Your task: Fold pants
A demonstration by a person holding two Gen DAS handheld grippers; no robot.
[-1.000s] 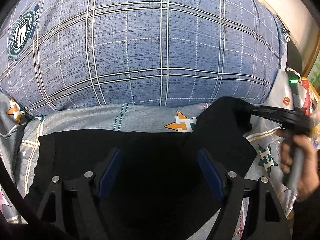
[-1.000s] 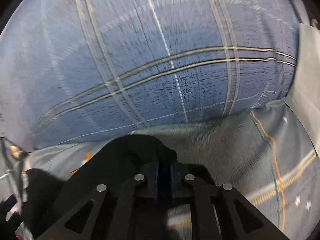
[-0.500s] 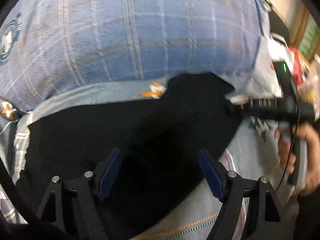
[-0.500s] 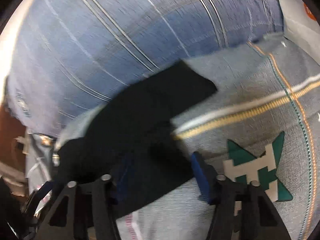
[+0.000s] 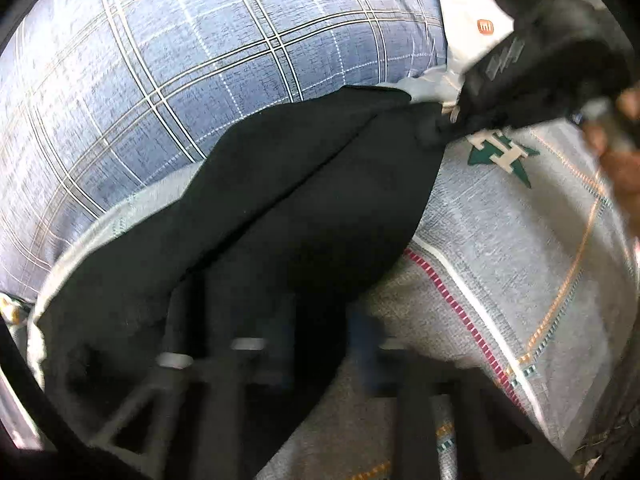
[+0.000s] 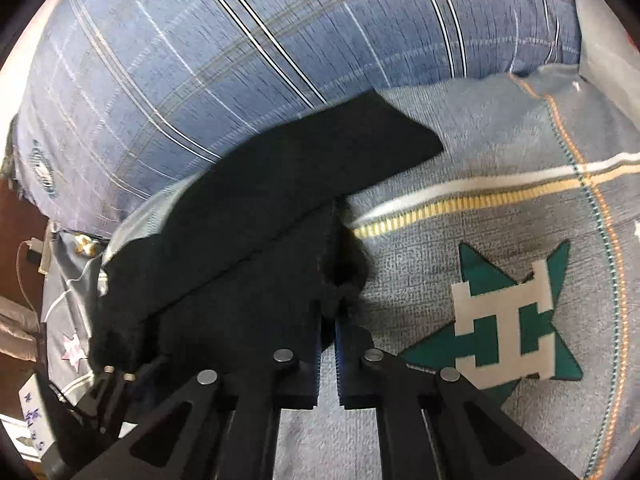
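Observation:
Black pants (image 5: 304, 208) lie in a long folded band on the grey bedsheet (image 5: 520, 240), against a blue plaid quilt (image 5: 192, 80). My left gripper (image 5: 320, 336) is blurred at the near end of the band. Its jaws are closing, with the pants' edge between them. At the far end my right gripper (image 5: 444, 120) pinches the fabric, and a hand (image 5: 620, 160) holds its handle. In the right wrist view the right gripper (image 6: 328, 316) is shut on a bunched edge of the pants (image 6: 248, 240). The left gripper (image 6: 116, 378) shows at their other end.
The plaid quilt (image 6: 240, 60) bulges along the far side of the pants. A white bag with an orange logo (image 5: 476, 20) lies beyond the right gripper. A green star emblem (image 6: 512, 320) marks the sheet (image 6: 480, 152). A cable and a white box (image 6: 32, 412) sit off the bed's left edge.
My left gripper rolled and dropped toward the pants, and its wide jaws narrowed around the edge. The right gripper opened over the fabric, then shut on it. The pants stretched into a long band.

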